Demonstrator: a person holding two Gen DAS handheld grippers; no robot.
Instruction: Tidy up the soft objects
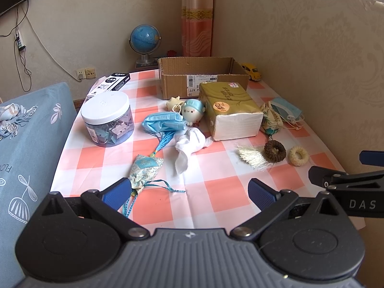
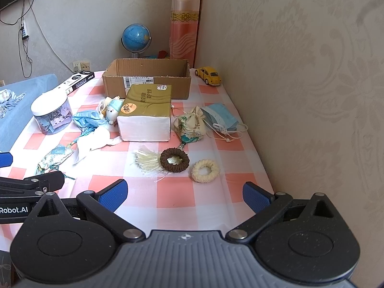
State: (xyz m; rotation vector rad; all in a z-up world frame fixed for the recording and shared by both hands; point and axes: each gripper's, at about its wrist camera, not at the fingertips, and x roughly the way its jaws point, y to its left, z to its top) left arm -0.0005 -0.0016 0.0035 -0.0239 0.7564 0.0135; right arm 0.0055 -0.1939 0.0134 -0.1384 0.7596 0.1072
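- Left wrist view: The left gripper (image 1: 188, 193) has its blue ridged pads spread wide. It holds nothing, and it hangs over the checked tablecloth (image 1: 216, 192).
- A shiny silk pouch (image 1: 146, 171) with blue strings lies just beside the left pad. I cannot tell if they touch.
- A white sock (image 1: 189, 145) lies crumpled past it. A crinkled blue mask (image 1: 163, 123) and a round soft toy (image 1: 192, 111) sit farther back.
- An open brown cardboard box (image 1: 204, 78) stands at the far end.
- Right wrist view: The right gripper (image 2: 184, 196) is wide open too, with nothing between its pads.
- A fuzzy cream ring (image 2: 205, 170) and a brown knitted ring (image 2: 174, 160) lie near, ahead of it. The brown one lies on a pale tassel (image 2: 147, 160).
- A blocky pack of tissues (image 2: 146, 112) stands behind them, beside a cloth bag (image 2: 190, 127).
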